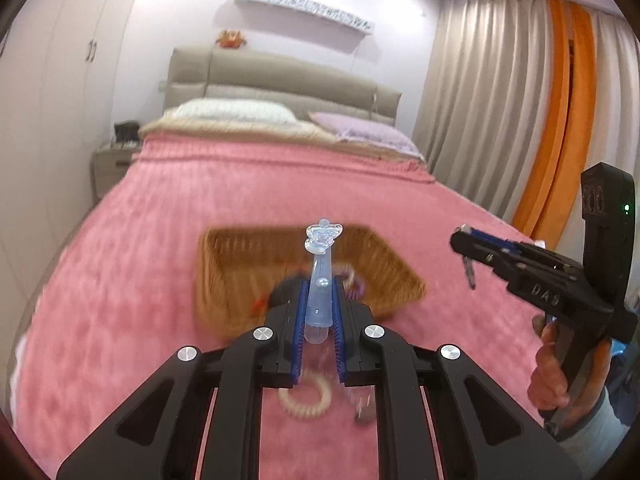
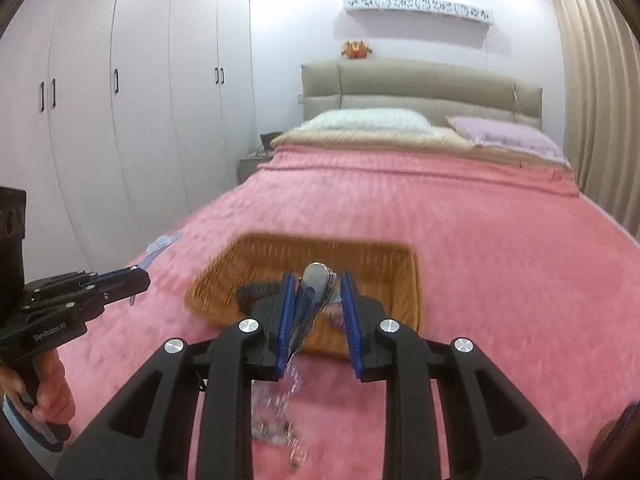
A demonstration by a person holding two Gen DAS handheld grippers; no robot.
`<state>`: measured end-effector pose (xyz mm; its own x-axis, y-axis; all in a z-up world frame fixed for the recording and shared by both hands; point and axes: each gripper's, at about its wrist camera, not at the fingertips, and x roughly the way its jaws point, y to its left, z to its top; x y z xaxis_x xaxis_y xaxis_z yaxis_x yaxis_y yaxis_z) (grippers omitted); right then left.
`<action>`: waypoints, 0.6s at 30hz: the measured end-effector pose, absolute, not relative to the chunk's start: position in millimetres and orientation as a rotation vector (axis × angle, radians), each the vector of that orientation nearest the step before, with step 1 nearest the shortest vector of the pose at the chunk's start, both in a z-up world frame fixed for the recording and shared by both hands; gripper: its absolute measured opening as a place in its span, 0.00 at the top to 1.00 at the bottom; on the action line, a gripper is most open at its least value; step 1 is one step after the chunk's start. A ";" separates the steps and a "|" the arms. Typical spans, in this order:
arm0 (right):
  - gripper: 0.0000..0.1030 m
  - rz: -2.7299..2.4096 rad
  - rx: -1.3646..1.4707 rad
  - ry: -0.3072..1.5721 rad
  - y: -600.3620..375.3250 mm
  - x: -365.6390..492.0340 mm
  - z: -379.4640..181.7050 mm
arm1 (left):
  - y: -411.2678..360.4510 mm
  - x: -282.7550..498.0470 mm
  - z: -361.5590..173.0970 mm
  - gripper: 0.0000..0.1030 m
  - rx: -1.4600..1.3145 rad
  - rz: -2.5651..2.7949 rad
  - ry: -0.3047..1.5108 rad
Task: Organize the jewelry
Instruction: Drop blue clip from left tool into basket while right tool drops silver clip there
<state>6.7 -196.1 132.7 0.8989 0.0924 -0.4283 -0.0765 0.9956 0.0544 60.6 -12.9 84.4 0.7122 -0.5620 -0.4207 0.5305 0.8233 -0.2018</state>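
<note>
Wicker, brown and blurred, the shallow basket sits on the pink bedspread and serves as the landmark for everything else. Inside it lie a few dark and purplish pieces of jewelry, too smeared to name.

Just in front of the basket's near edge, the left hand-held gripper is clamped on a pale blue translucent hair clip; its blue pads press both sides of the clip's stem, and the clear ornament at the clip's tip stands up over the basket's interior. Below that gripper, nearer than the basket, a cream spiral hair tie lies on the bedspread, with a small dark item just beside it.

To the right of the basket, the right hand-held gripper is held up by a hand wrapped around its handle. In its own view, it hangs before the basket's near wall with its jaws partly apart. A shiny silver and blue clip lies between them, against the left pad; whether the right pad touches it I cannot tell. A clear beaded piece is blurred underneath.

Far beyond the basket are two pillows and a padded headboard.
</note>
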 end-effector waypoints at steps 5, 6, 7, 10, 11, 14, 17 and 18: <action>0.80 0.076 0.069 0.442 -209.0 51.8 142.1 | -30.2 104.8 95.3 0.90 -0.134 -0.614 0.482; 0.80 0.070 0.073 0.447 -211.6 59.8 139.9 | -33.3 118.0 91.5 0.90 -0.146 -0.609 0.492; 0.80 0.063 0.078 0.454 -214.8 70.3 136.9 | -34.9 127.1 87.9 0.90 -0.155 -0.601 0.505; 0.80 0.055 0.101 0.496 -223.0 101.4 120.8 | -41.1 156.1 69.8 0.90 -0.199 -0.596 0.557; 0.80 0.055 0.106 0.509 -224.8 106.9 115.2 | -42.8 161.0 65.7 0.90 -0.200 -0.588 0.565; 0.80 0.041 0.105 0.567 -230.1 131.7 93.0 | -49.6 176.4 48.3 0.90 -0.183 -0.557 0.603; 0.80 0.033 0.107 0.622 -229.8 147.6 70.5 | -50.9 187.3 32.4 0.90 -0.174 -0.542 0.645; 0.80 0.032 0.109 0.640 -230.6 151.7 64.2 | -51.3 190.5 27.5 0.90 -0.169 -0.537 0.662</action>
